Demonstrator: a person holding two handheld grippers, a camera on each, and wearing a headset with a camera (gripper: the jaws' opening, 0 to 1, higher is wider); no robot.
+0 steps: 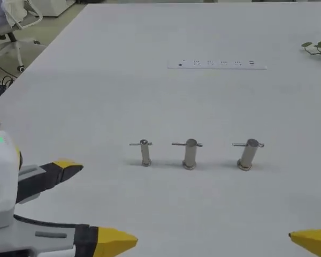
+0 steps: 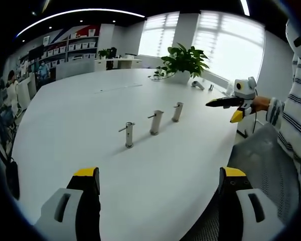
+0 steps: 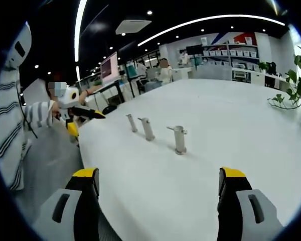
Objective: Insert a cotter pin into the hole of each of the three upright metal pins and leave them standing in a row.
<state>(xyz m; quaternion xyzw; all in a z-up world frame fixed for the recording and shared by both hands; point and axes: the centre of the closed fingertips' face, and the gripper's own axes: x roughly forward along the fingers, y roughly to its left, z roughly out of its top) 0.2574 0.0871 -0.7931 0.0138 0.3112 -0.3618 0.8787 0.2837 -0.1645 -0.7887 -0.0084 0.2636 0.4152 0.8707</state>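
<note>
Silvery metal pins (image 1: 190, 154): three, upright, in a row parallel to the tabletop's (image 1: 96, 96) near edge, mid-width. Thin cotter pins (image 1: 186, 144) cross each top, level, lying along the row. Left gripper (image 1: 108, 204) sits nearer, left of the row, jaws spread wide; right gripper (image 1: 313, 241) shows one yellow tip.

Left gripper view: own jaws wide; row recedes slantwise; striped sleeve (image 2: 278, 113) holds right gripper near the tabletop's edge.

Right gripper view: own jaws wide apart.
</note>
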